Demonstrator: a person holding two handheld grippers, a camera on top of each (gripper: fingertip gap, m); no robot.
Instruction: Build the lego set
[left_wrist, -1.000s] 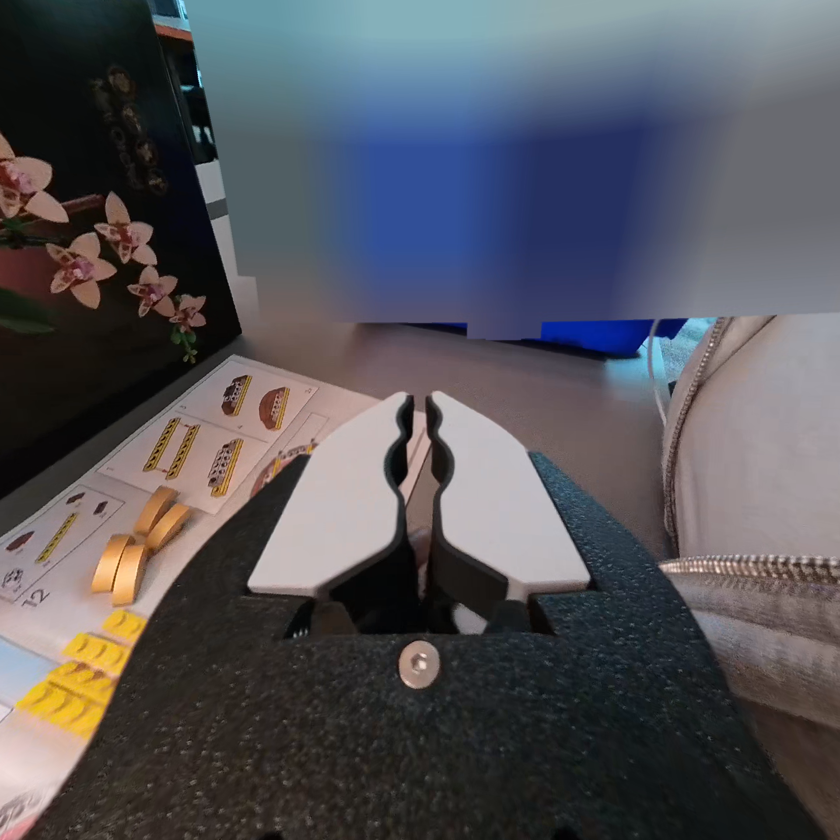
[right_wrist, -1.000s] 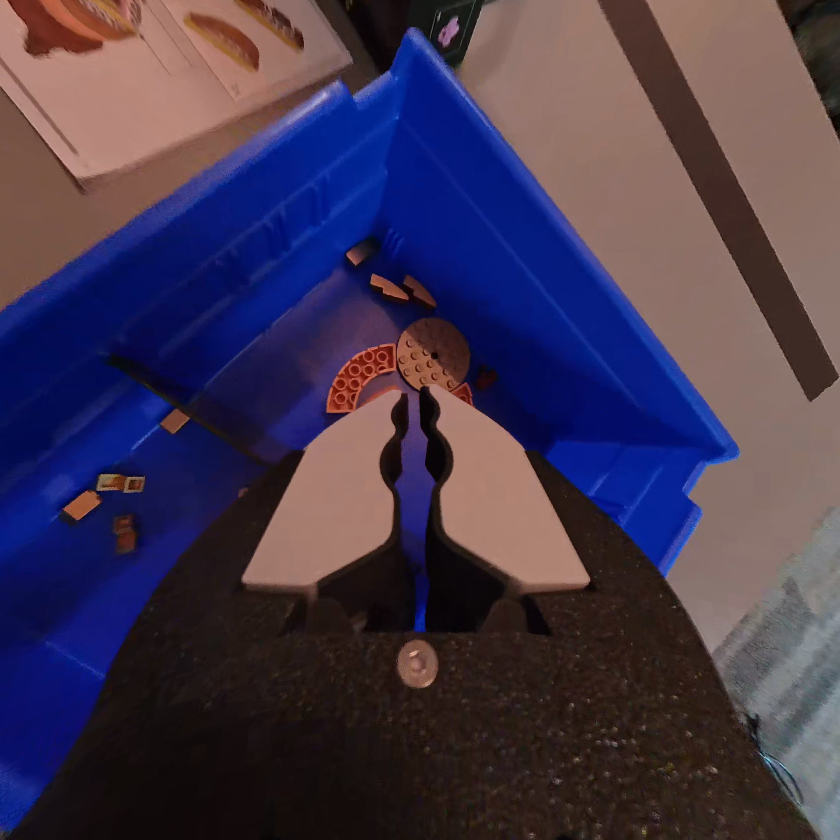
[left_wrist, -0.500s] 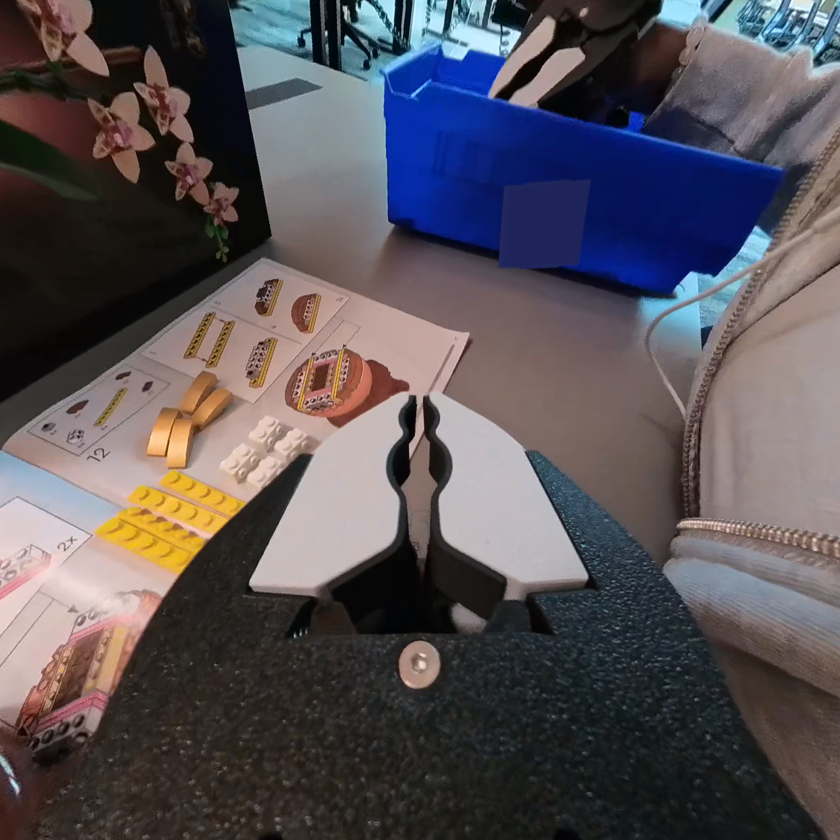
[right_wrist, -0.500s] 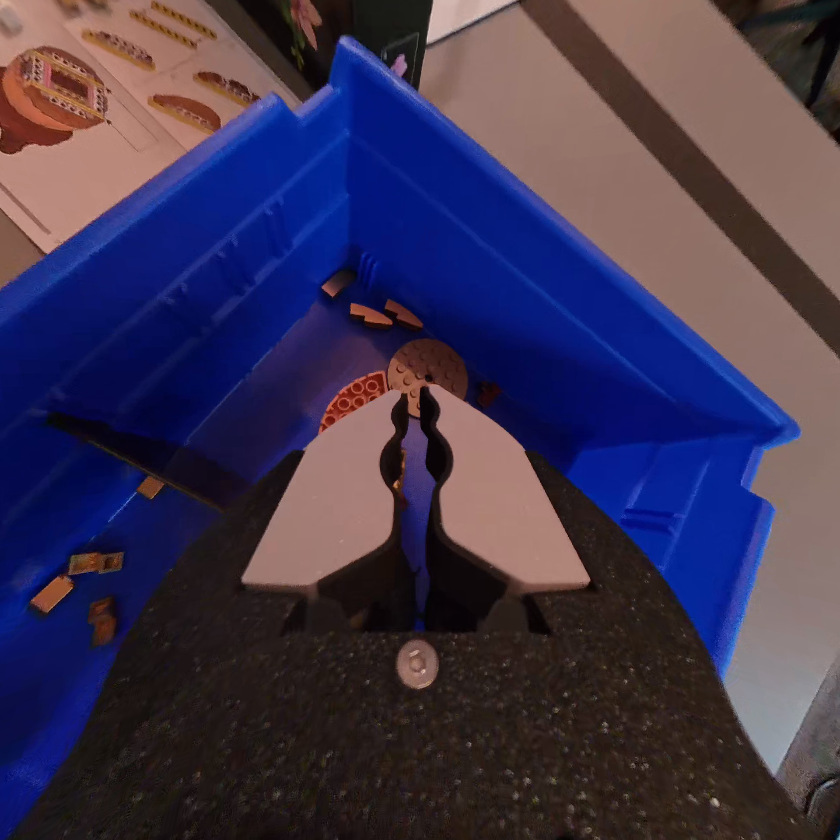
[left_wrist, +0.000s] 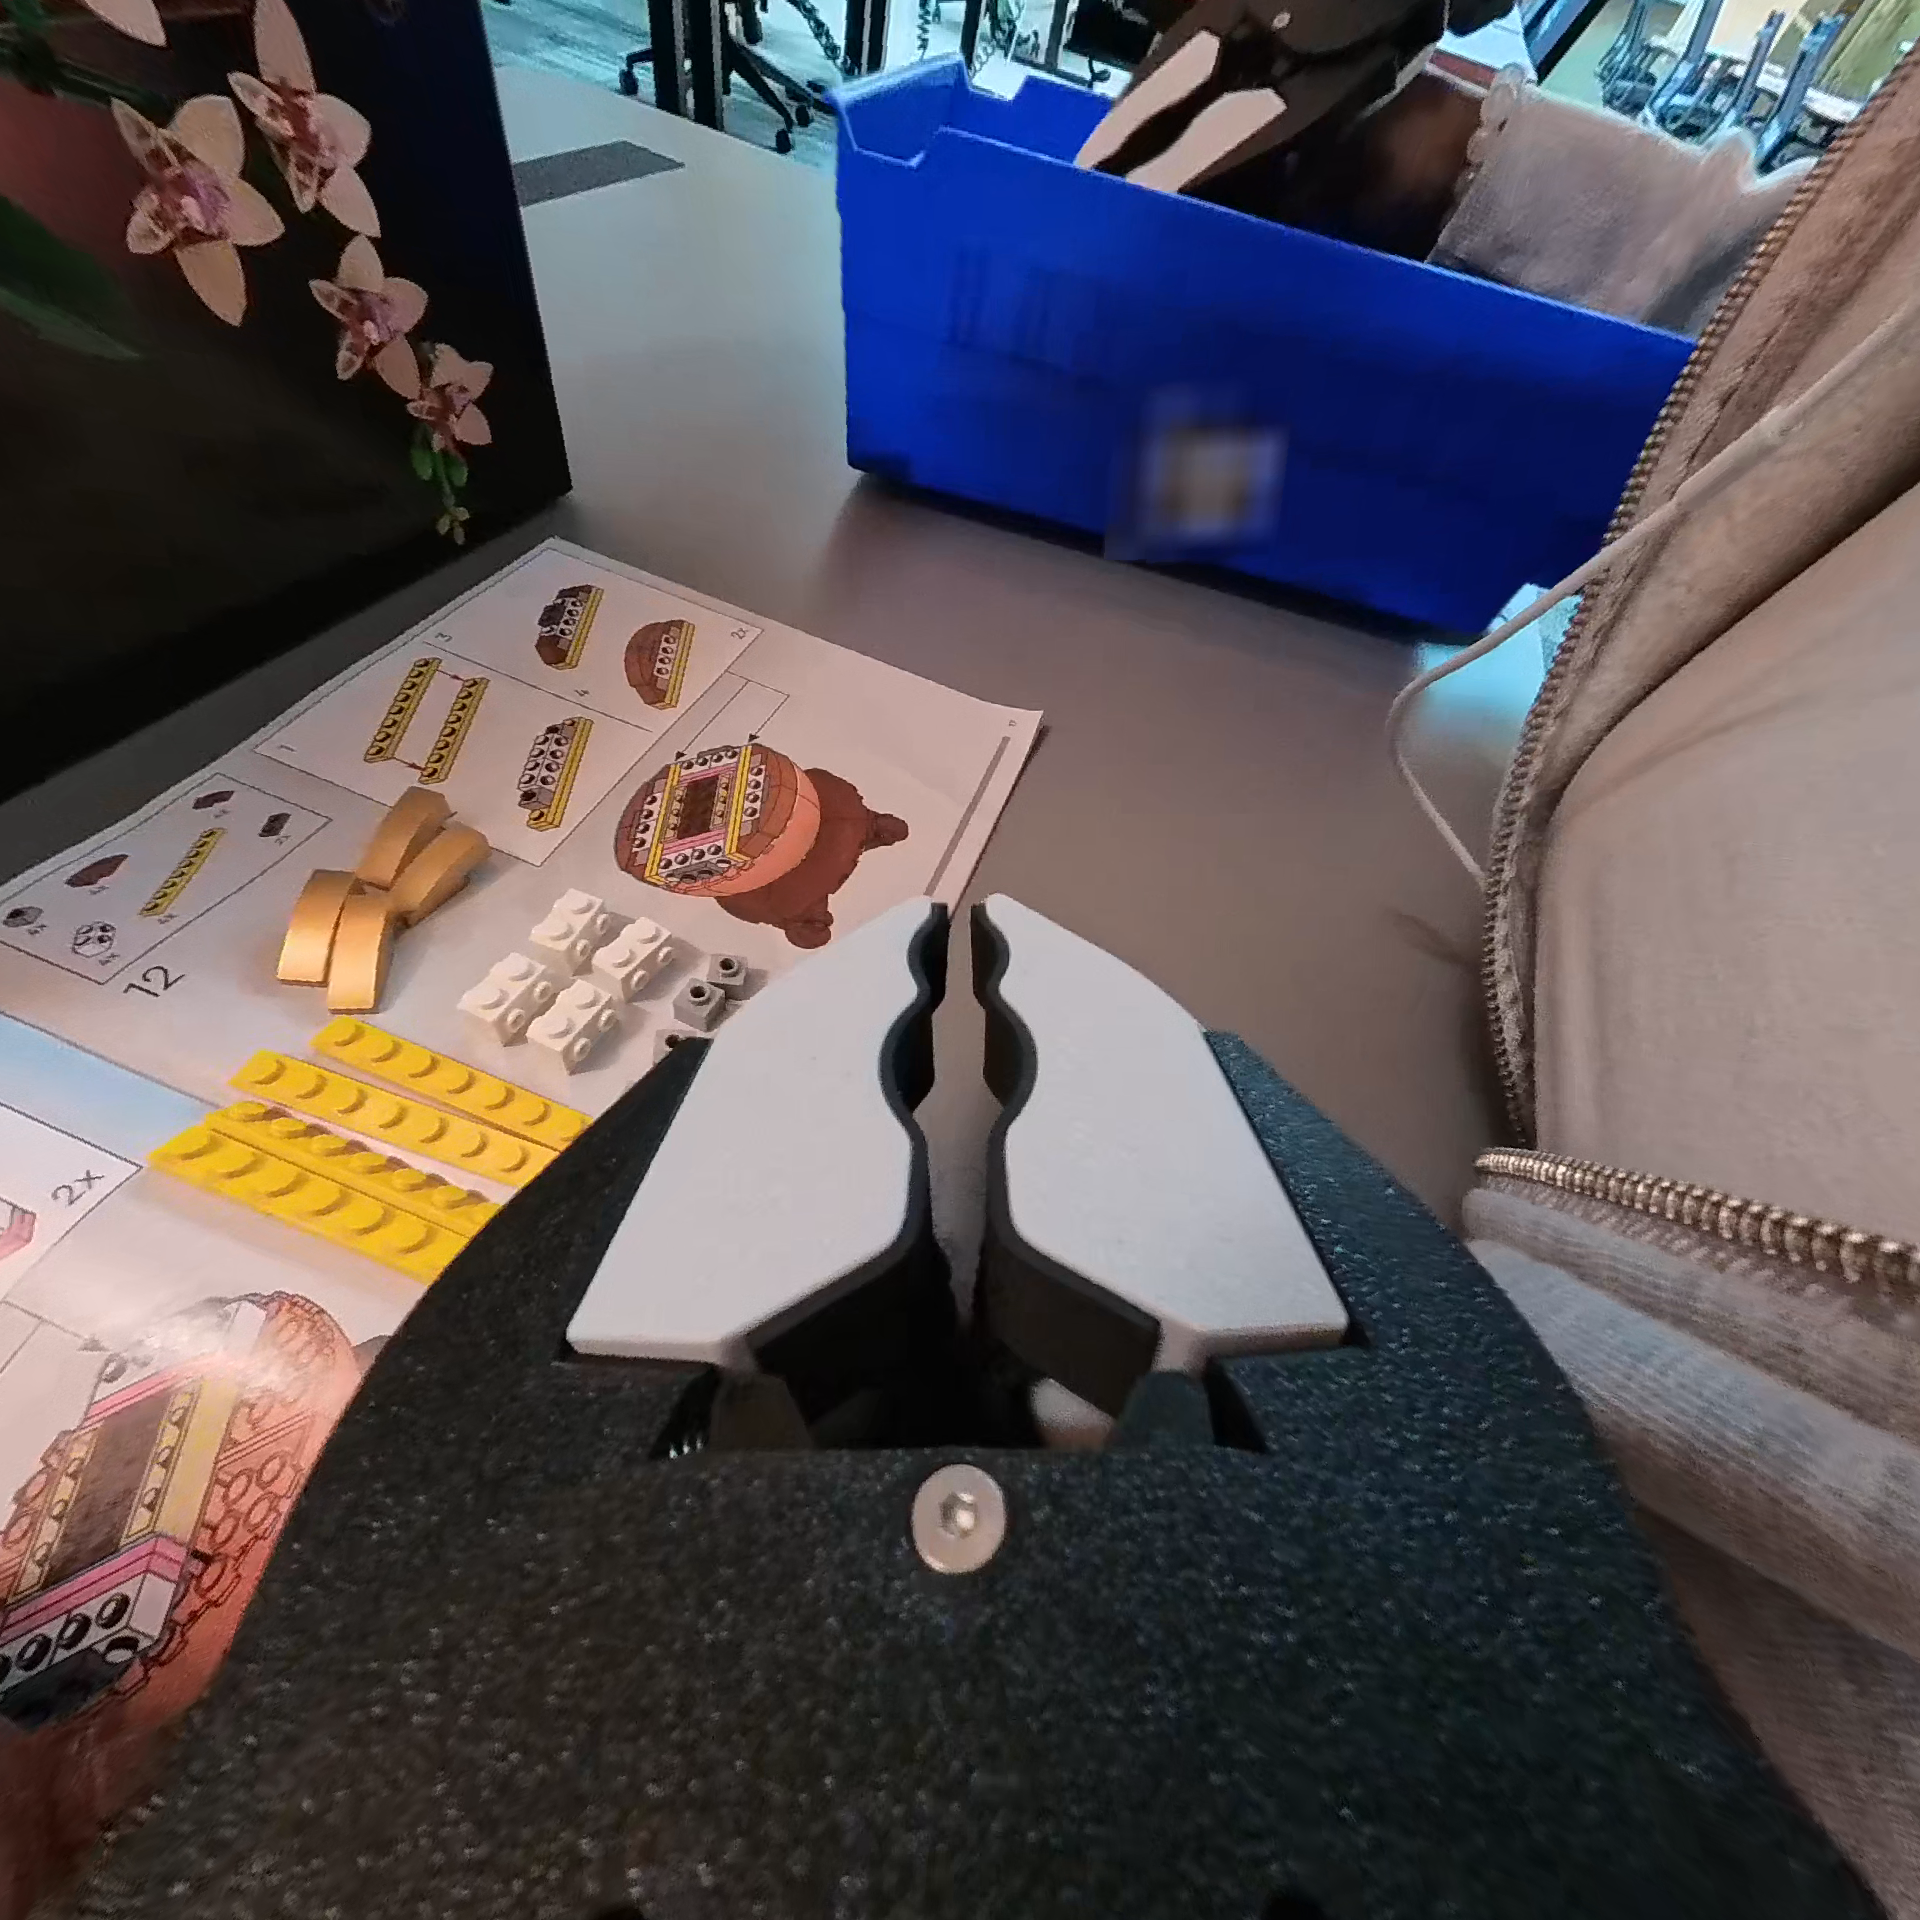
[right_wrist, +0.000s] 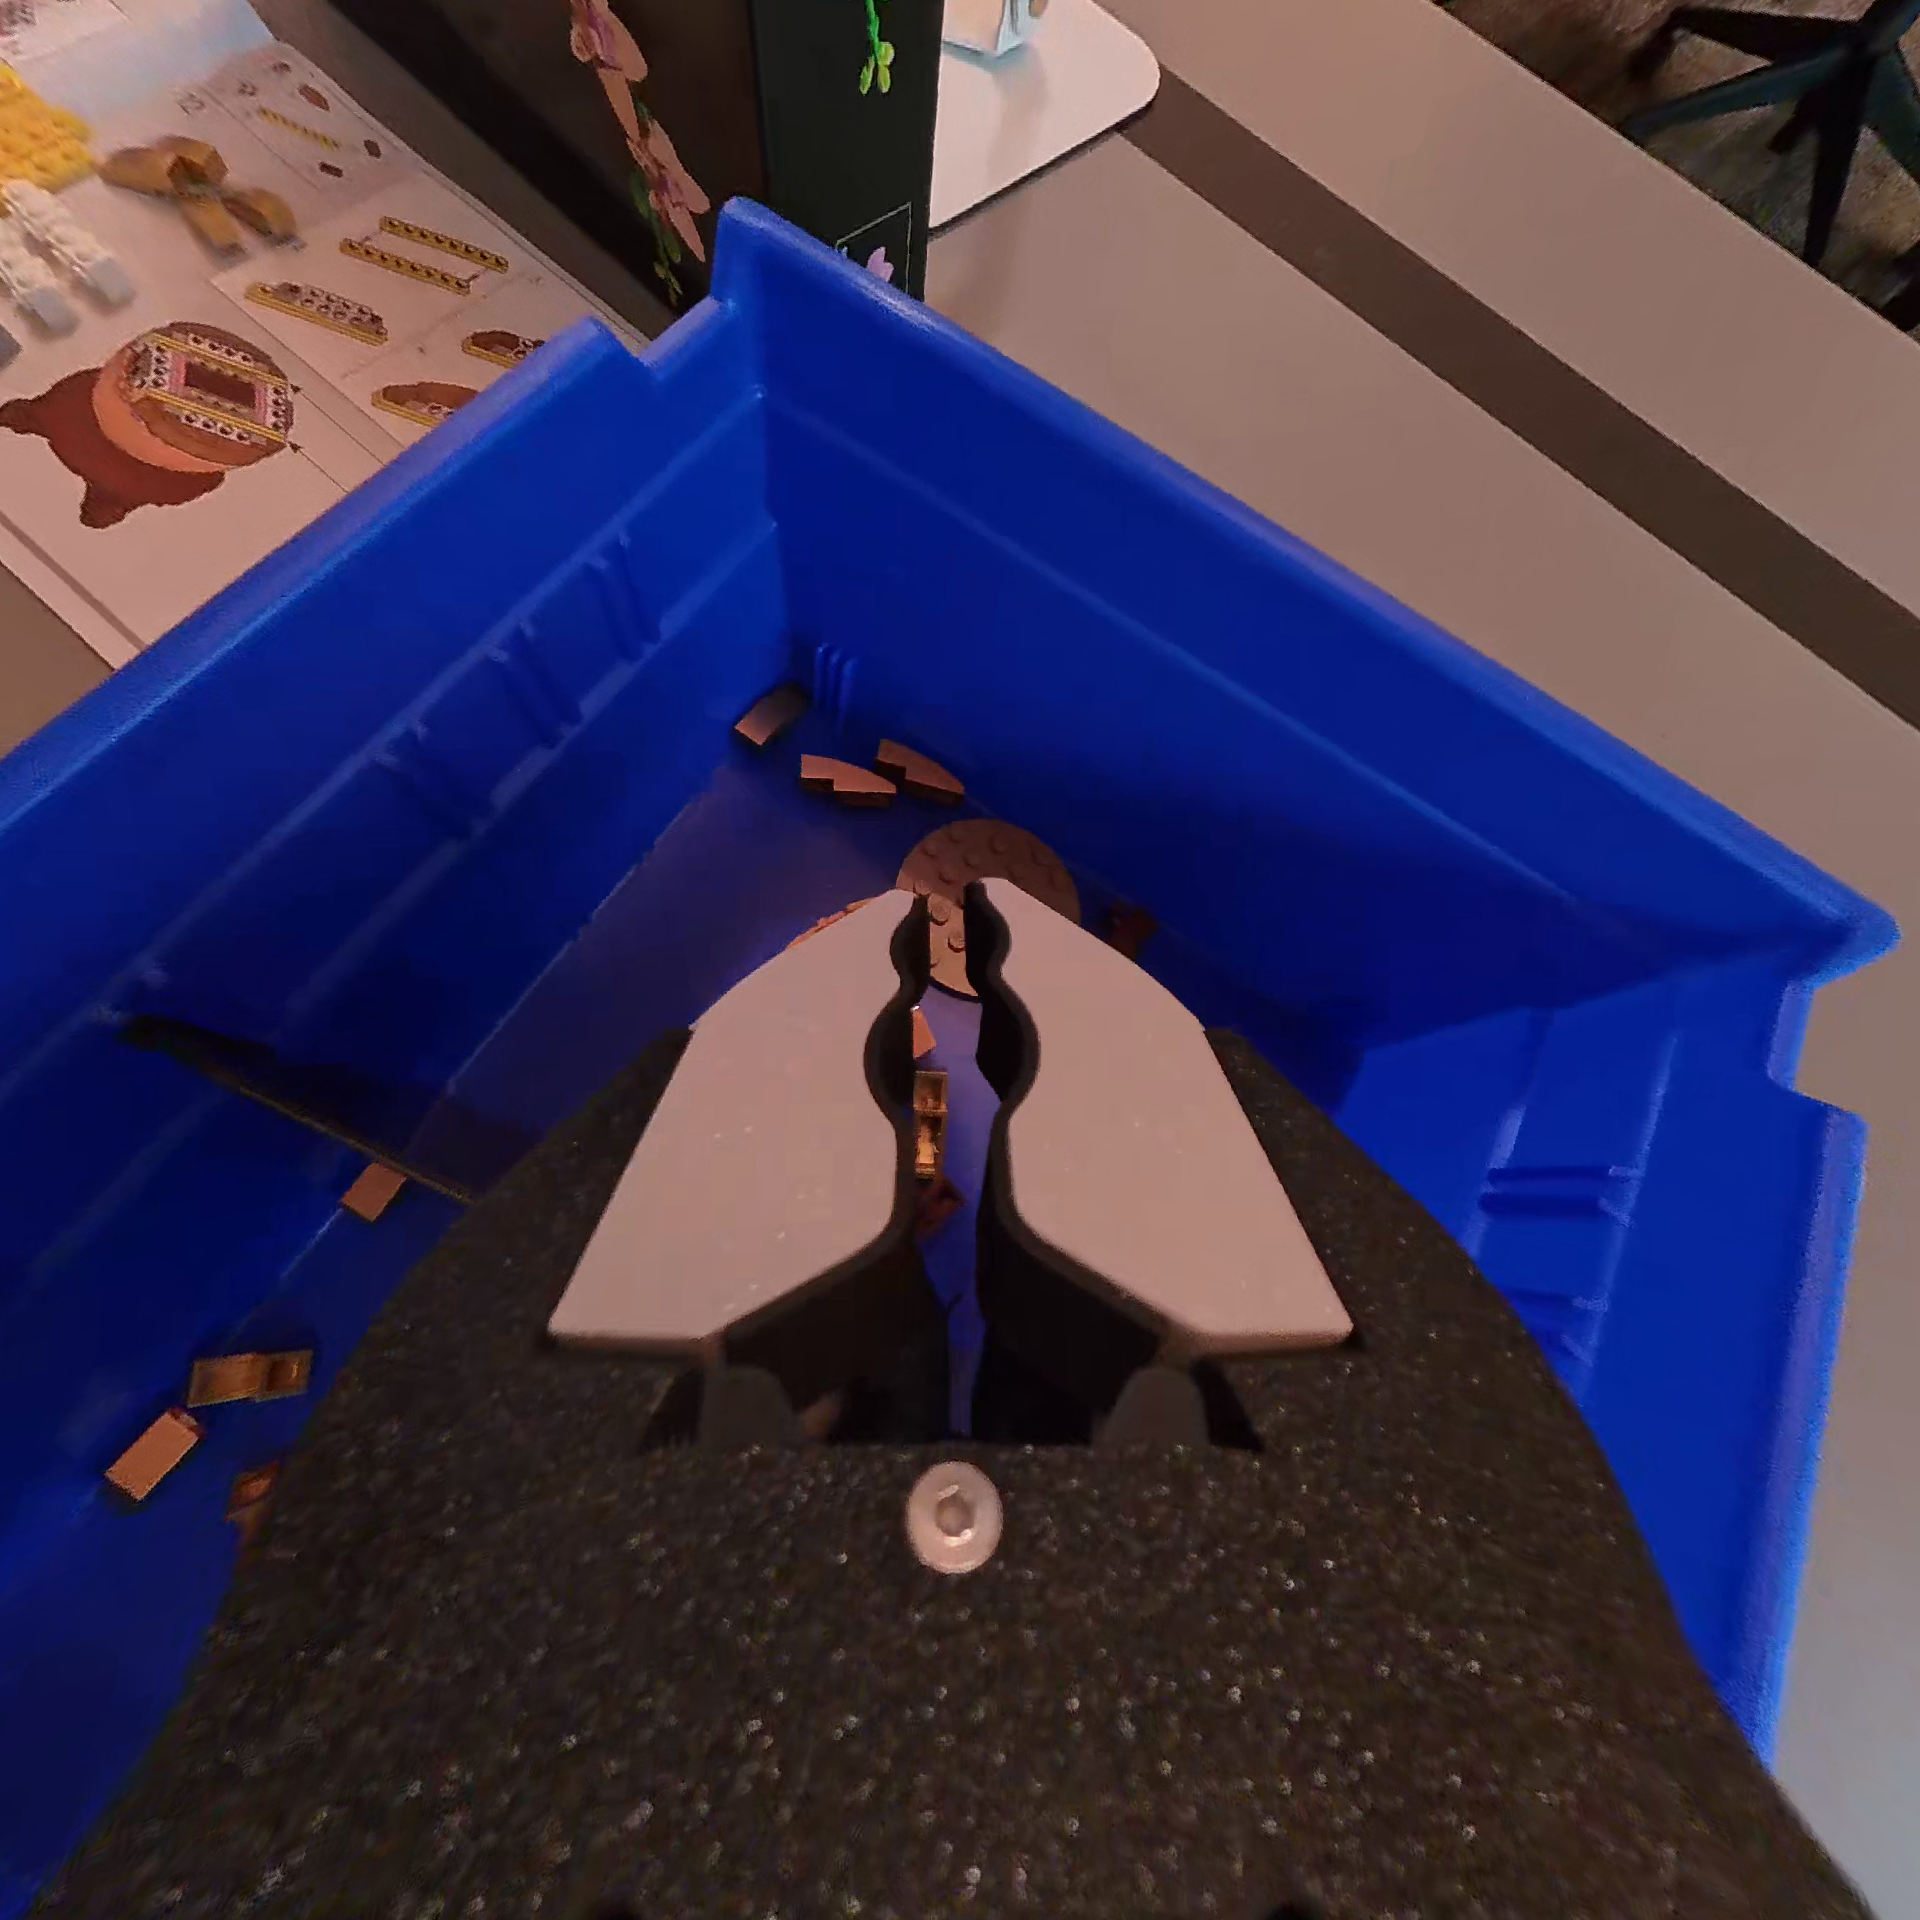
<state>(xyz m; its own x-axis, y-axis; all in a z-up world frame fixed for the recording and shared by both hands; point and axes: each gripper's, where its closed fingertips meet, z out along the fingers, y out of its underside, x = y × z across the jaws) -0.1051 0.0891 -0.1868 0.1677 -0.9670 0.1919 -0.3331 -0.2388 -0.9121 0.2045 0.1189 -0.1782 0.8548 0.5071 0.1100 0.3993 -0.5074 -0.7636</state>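
Looking along our left gripper (left_wrist: 958, 914), its fingers nearly pressed together and empty, we see yellow plates (left_wrist: 395, 1122) lying long-axis rightward on the instruction sheet (left_wrist: 831, 707), with open grey table (left_wrist: 1195, 790) beyond.

Our right gripper (right_wrist: 948, 902), likewise nearly closed, empty, hangs inside the blue bin (right_wrist: 1195, 665) corner above a round brown plate (right_wrist: 987, 852).
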